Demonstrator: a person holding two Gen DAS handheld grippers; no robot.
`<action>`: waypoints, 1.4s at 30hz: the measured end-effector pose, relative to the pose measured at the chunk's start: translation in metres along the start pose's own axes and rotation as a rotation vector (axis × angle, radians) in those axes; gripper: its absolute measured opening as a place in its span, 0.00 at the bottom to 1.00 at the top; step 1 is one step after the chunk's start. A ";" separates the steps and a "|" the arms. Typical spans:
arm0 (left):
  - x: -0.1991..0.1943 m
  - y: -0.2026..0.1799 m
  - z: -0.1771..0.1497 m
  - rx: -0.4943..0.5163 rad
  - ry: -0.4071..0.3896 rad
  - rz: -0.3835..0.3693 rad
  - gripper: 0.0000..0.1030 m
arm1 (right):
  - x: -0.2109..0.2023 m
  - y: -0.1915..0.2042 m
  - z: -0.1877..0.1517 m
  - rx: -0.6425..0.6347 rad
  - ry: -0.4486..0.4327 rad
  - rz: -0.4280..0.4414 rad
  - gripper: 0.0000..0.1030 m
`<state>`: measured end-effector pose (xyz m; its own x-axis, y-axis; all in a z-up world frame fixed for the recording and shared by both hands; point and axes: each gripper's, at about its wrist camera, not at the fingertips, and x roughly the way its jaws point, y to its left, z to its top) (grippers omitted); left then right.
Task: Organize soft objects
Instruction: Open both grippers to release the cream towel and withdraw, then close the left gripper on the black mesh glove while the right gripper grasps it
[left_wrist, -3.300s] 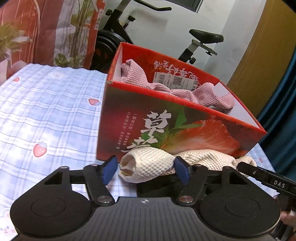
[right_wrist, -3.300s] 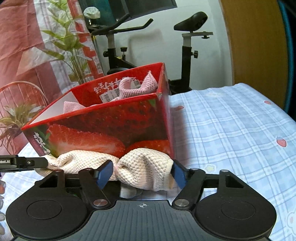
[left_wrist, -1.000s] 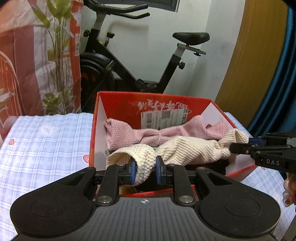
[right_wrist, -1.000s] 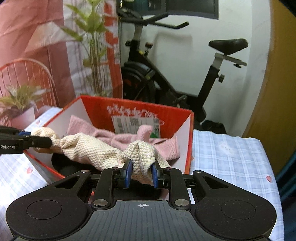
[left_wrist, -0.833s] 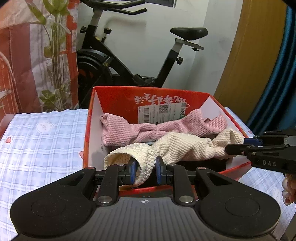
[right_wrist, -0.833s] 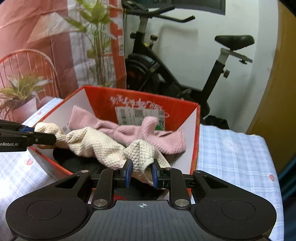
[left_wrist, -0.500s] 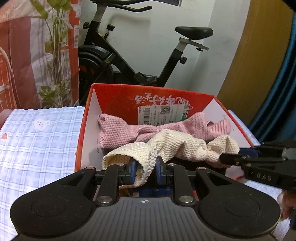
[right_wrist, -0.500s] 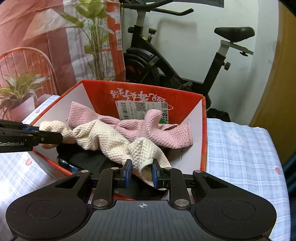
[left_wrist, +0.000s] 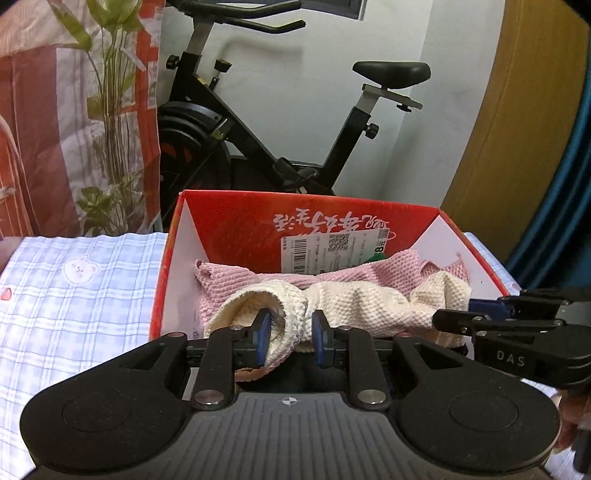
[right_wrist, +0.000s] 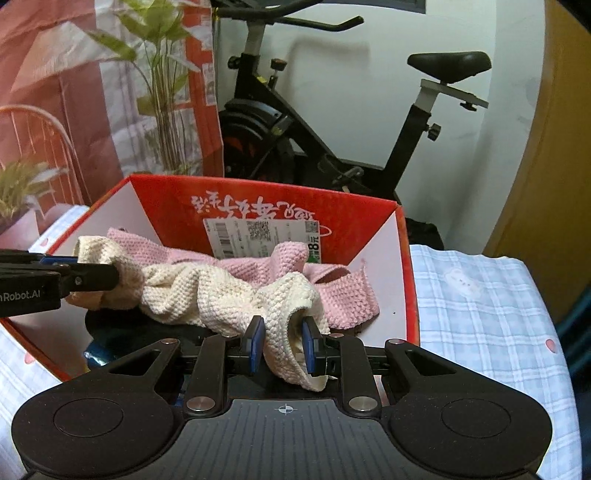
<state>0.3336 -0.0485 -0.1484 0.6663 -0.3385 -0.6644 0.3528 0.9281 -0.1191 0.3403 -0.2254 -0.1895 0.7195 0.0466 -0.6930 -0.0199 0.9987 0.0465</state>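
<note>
Cream knitted cloth (left_wrist: 369, 299) stretches crosswise over the red box (left_wrist: 173, 236), atop a pink cloth (left_wrist: 332, 273), its ends between the opening jaws of the left hand-held gripper (left_wrist: 288, 332) and the clenched right hand-held gripper (right_wrist: 282, 339).

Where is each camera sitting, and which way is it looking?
Left wrist view: rides on the left gripper, looking forward and down into the red cardboard box; its opening jaws straddle the cream knitted cloth, and the right gripper shows.
Right wrist view: rides on the right gripper, facing the same box; the left gripper shows.
Both share the pink knitted cloth and black exercise bike.
</note>
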 end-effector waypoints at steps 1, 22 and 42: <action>-0.002 0.002 0.000 0.003 -0.002 -0.003 0.44 | -0.001 0.000 -0.001 -0.010 -0.001 0.002 0.25; -0.079 -0.001 -0.051 -0.008 -0.090 -0.053 0.97 | -0.093 -0.019 -0.057 0.001 -0.279 0.110 0.94; -0.041 -0.003 -0.140 -0.111 0.066 -0.082 0.70 | -0.046 -0.004 -0.155 0.115 -0.148 0.130 0.72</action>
<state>0.2133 -0.0154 -0.2245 0.5925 -0.4064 -0.6956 0.3269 0.9104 -0.2536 0.1996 -0.2283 -0.2691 0.8104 0.1627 -0.5628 -0.0455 0.9752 0.2164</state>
